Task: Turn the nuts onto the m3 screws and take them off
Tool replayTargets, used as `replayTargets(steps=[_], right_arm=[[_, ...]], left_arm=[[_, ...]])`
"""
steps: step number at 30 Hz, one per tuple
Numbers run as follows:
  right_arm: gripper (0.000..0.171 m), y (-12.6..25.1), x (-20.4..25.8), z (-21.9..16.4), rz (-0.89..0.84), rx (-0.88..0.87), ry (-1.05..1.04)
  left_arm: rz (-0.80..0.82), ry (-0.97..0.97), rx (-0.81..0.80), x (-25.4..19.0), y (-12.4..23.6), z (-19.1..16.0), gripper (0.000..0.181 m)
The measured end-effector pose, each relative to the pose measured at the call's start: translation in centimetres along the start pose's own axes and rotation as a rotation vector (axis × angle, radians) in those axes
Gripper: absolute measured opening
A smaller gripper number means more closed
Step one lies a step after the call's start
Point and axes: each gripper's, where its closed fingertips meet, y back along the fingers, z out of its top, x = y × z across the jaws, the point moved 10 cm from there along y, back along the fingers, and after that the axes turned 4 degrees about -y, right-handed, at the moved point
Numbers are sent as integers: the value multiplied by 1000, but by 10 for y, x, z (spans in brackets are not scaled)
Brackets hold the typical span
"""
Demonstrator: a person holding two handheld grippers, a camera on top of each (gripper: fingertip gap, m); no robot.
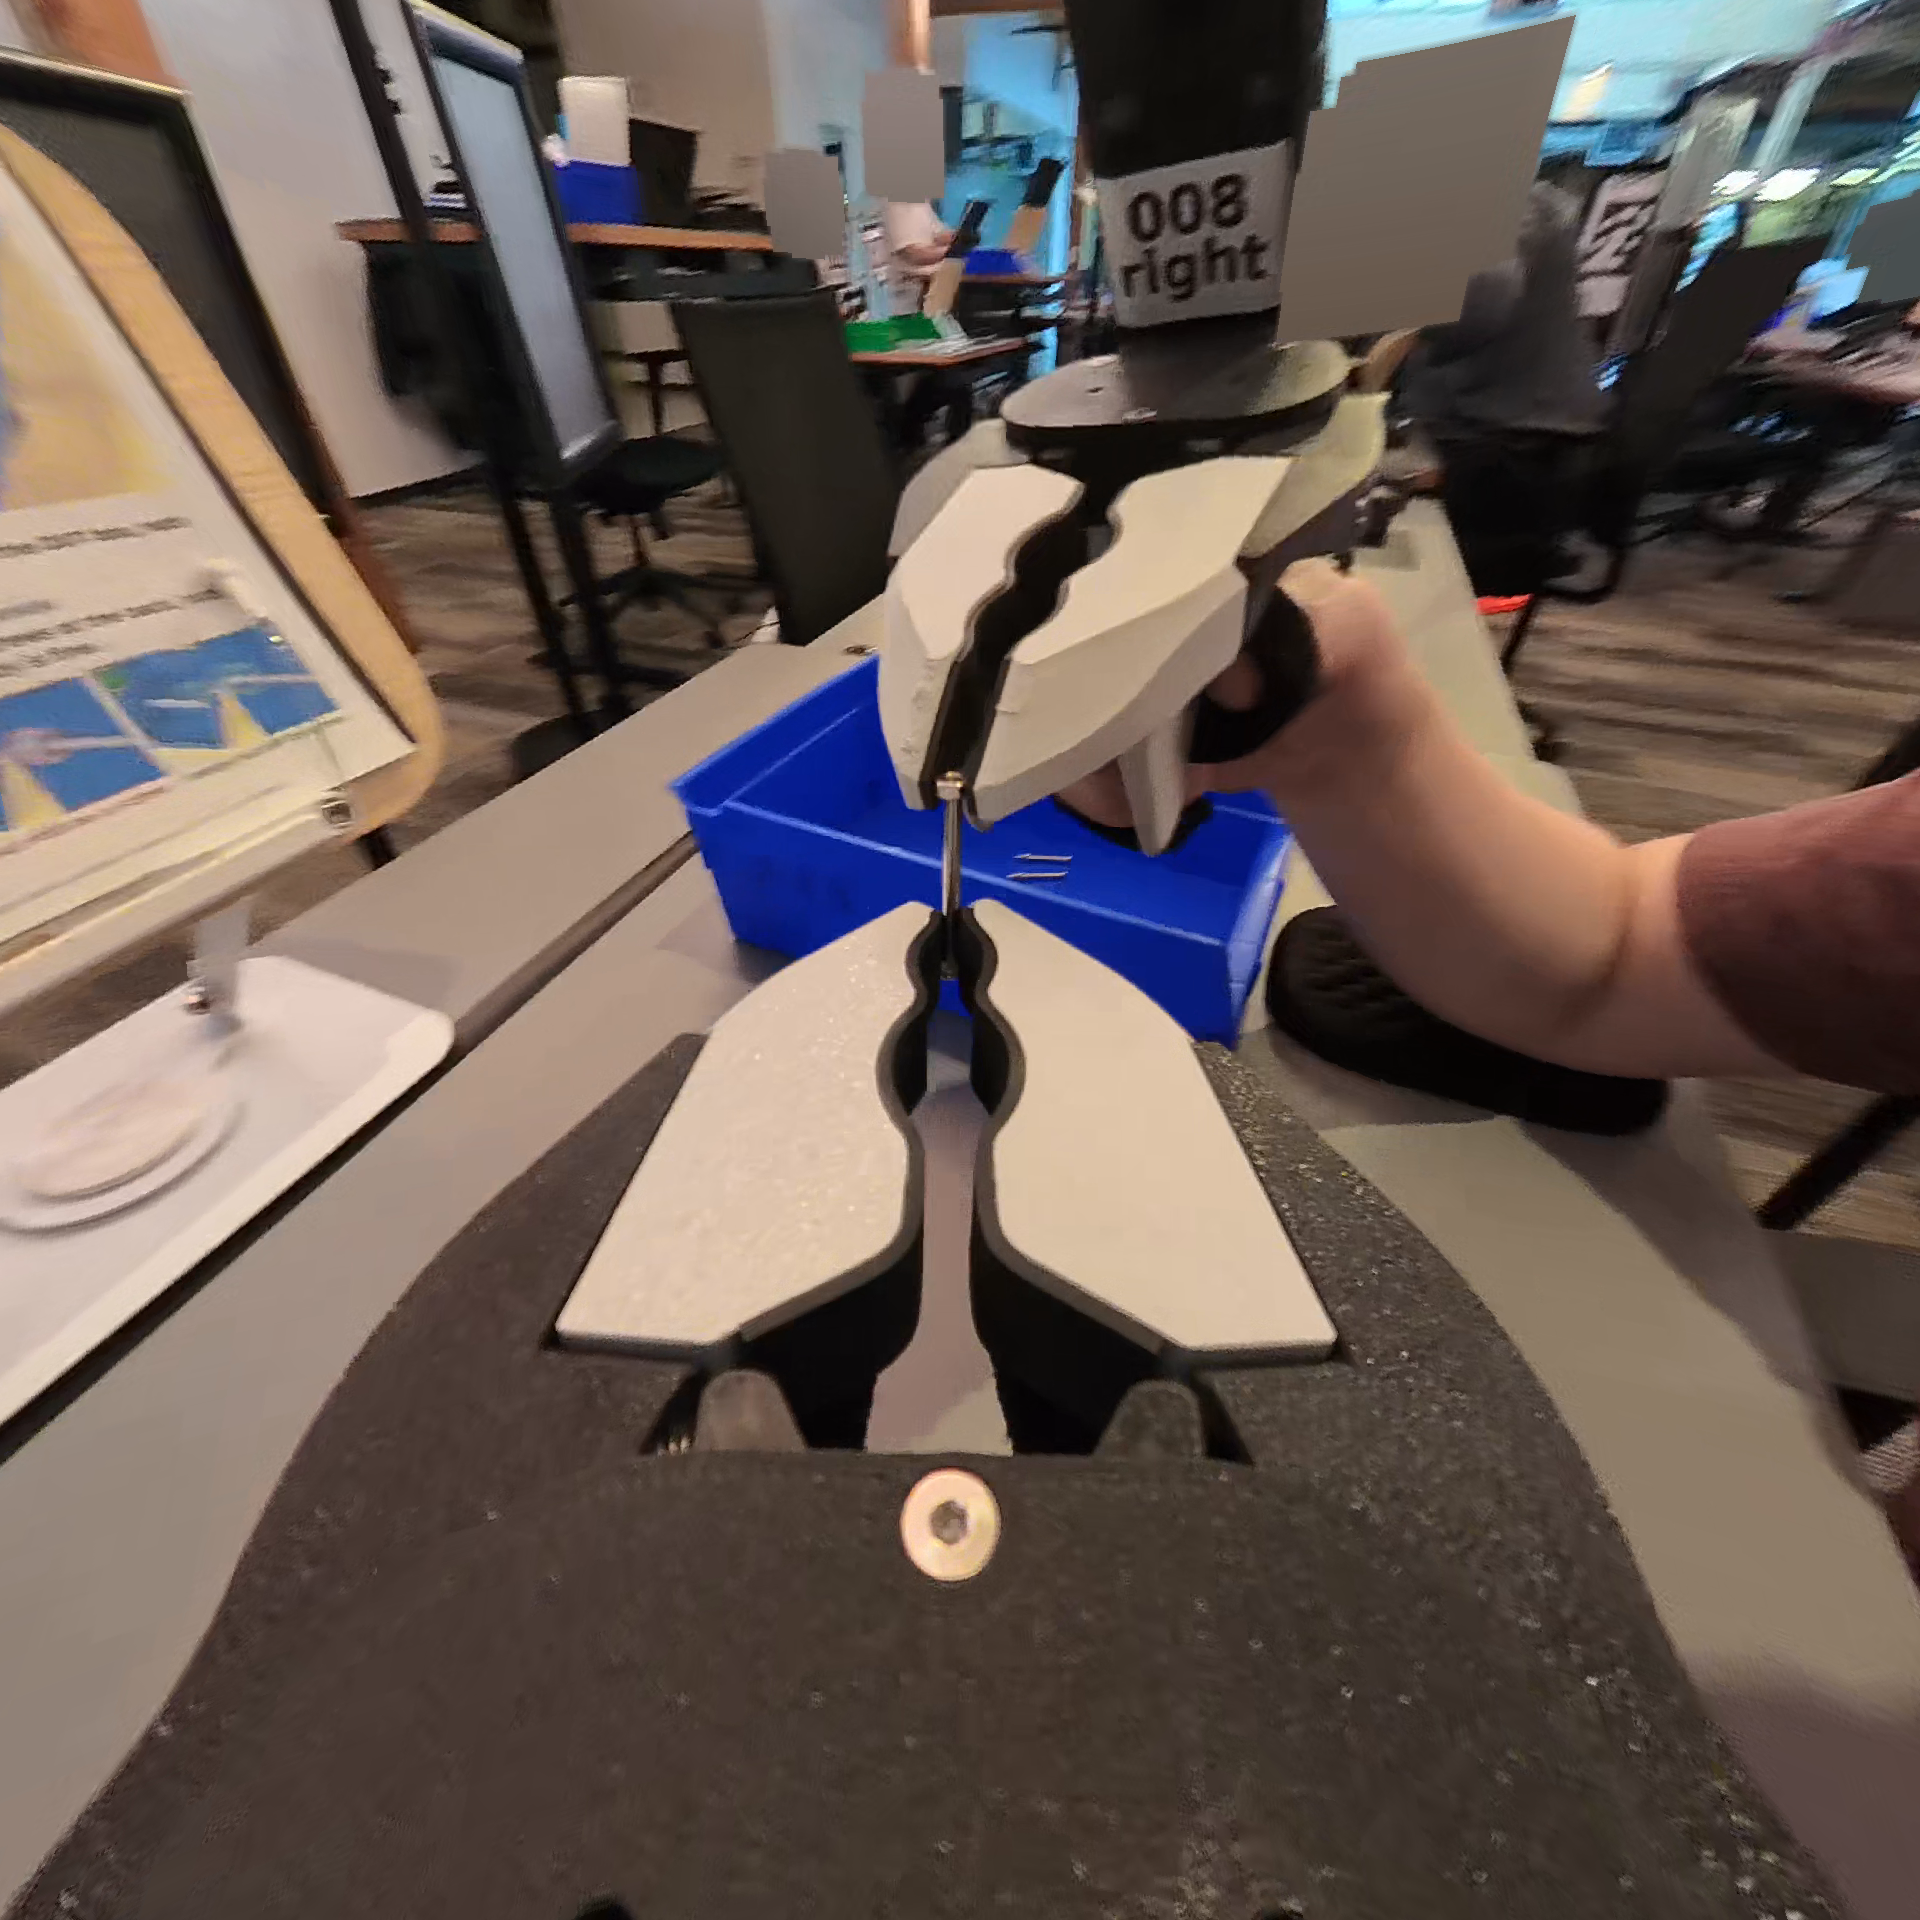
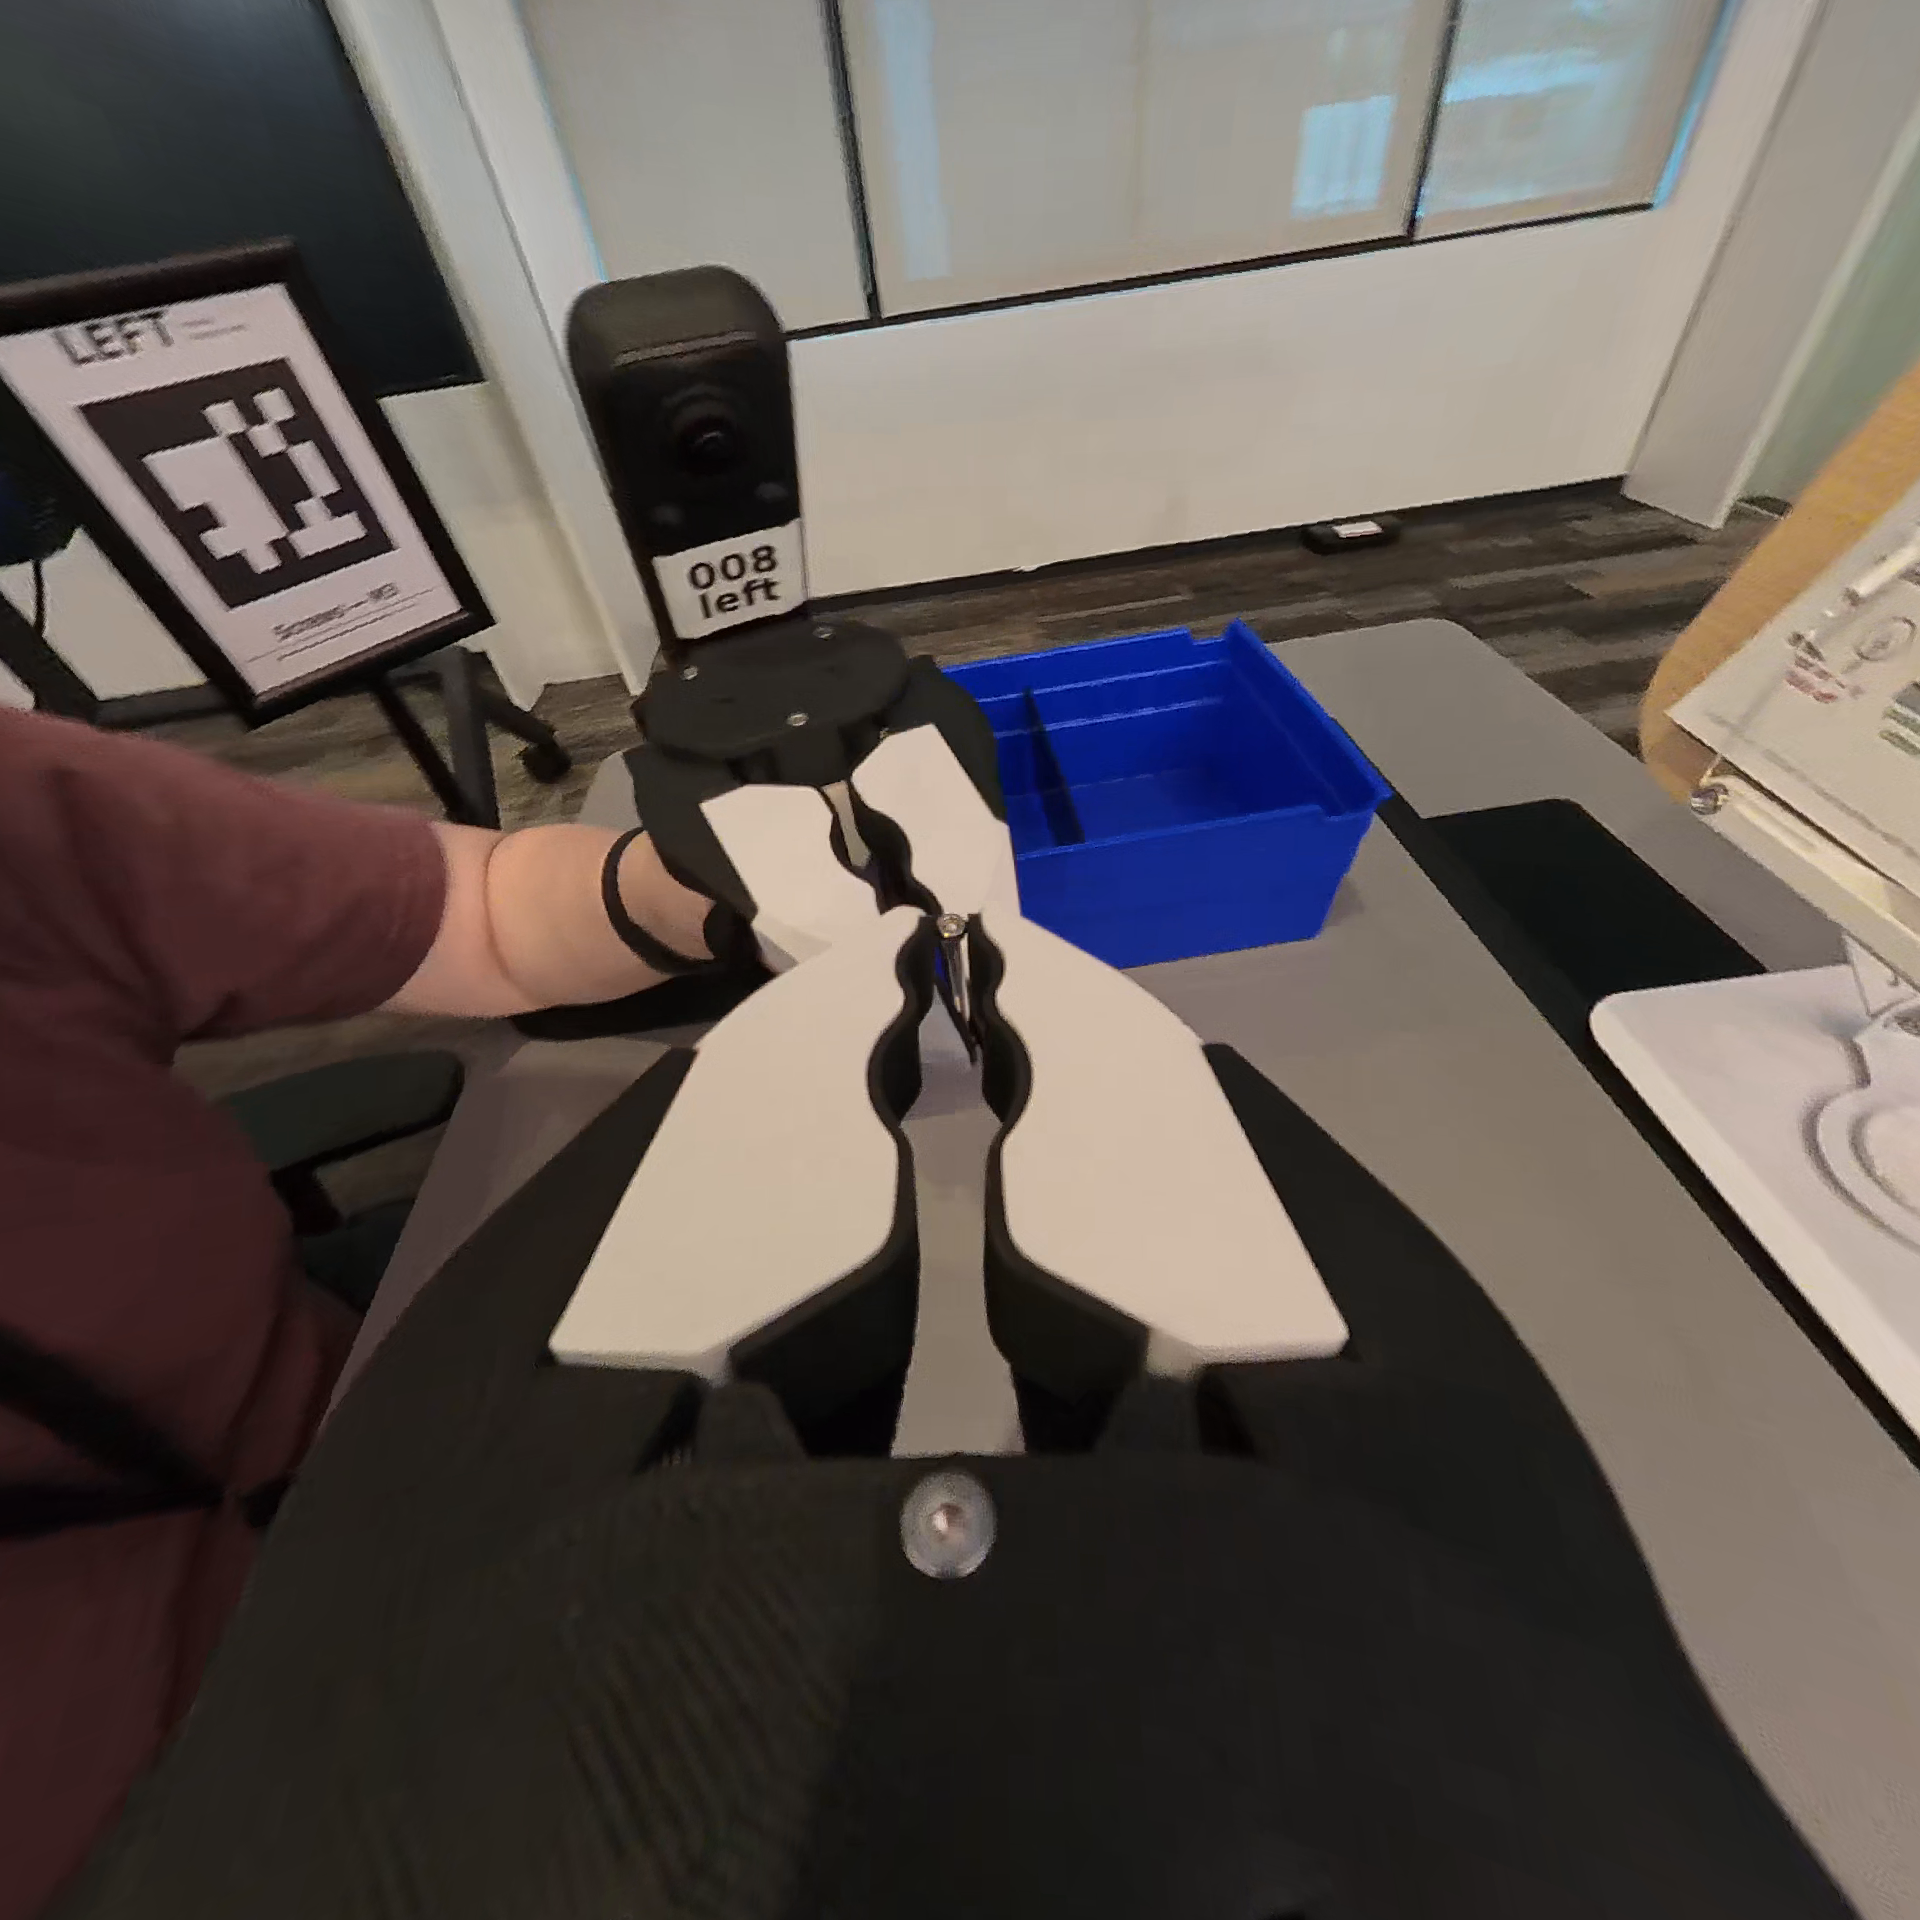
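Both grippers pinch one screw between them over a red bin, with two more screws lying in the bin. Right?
Not quite: the bin is blue, as the left wrist view shows. Left gripper and right gripper do hold the screw, and two spare screws lie in it.

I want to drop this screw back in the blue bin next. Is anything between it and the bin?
Nothing visible. The screw is pinched between the left gripper and the right gripper, directly in front of the open blue bin; only two loose screws lie inside.

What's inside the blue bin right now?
Two loose screws lie in the blue bin, beside a divider. The right gripper hides part of the floor.
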Motion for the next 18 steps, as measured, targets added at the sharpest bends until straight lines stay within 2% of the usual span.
replayTargets(steps=[2,5,8,13,18], right_arm=[[7,-3,2,-1,-23,15,13],[26,-3,7,1,-50,21,106],[29,0,12,4,6,-29,159],[55,-4,20,5,153,-210,159],[70,-18,26,-1,233,-244,137]], left_arm=[[1,-4,-11,0,1,2,2],[-17,3,-34,0,4,5,2],[-51,6,-79,-2,6,8,2],[-112,-32,-144,-10,8,12,2],[-113,-45,-146,-13,8,14,2]])
